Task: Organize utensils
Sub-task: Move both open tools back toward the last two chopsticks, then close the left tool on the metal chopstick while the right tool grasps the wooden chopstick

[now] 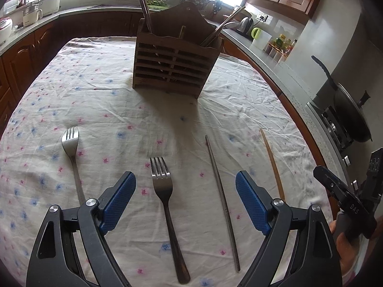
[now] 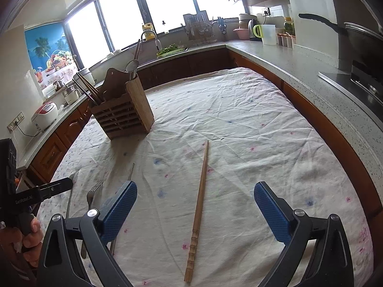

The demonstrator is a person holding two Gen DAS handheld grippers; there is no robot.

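Observation:
A wooden slatted utensil holder [image 1: 173,69] [image 2: 123,110] stands at the far side of the cloth-covered table [image 1: 107,100], with chopsticks and a spoon in it. In the left wrist view my left gripper [image 1: 185,184] stands open above a dark-handled fork [image 1: 167,203] lying between its fingers. A second fork [image 1: 71,148] lies to its left, a metal chopstick [image 1: 221,201] and a wooden chopstick [image 1: 273,165] to its right. My right gripper [image 2: 195,198] is open over the wooden chopstick [image 2: 199,205], which lies between its blue pads [image 2: 118,212], untouched.
A grey worktop [image 2: 299,71] runs round the table, with a kettle [image 2: 252,28], a jug [image 2: 267,33] and jars. A lidded pan [image 1: 352,112] sits on the stove at the right. A rice cooker [image 2: 45,114] stands on the left counter. A hand [image 2: 26,236] holds the other gripper.

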